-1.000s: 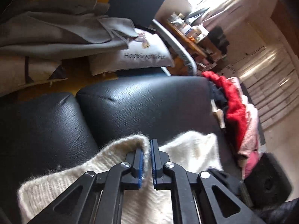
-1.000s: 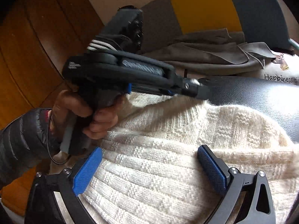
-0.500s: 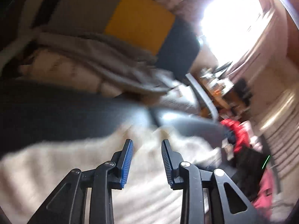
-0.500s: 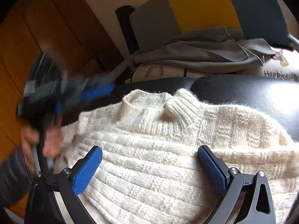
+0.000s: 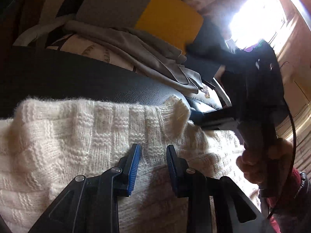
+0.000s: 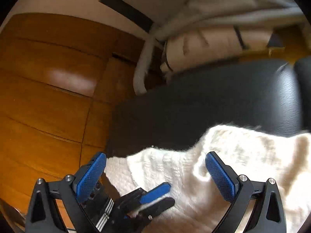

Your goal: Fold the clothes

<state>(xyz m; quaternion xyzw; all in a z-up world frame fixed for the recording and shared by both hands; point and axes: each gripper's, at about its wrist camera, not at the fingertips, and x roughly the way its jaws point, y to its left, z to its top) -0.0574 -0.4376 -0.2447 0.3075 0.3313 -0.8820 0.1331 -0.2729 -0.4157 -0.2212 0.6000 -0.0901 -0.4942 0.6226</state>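
Though blurred, the right gripper (image 6: 155, 176) gapes over the sweater (image 6: 243, 155).

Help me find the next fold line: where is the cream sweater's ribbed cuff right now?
In the left wrist view the ribbed cuff lies up and right of the left claw, at the cream sweater's far edge against the black leather seat.

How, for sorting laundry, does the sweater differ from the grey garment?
The sweater is a cream, thick, block-patterned knit; the grey garment is thin, smooth cloth. The sweater lies on the black seat; the grey garment is heaped on pillows behind it. Both are rumpled, not neatly folded.
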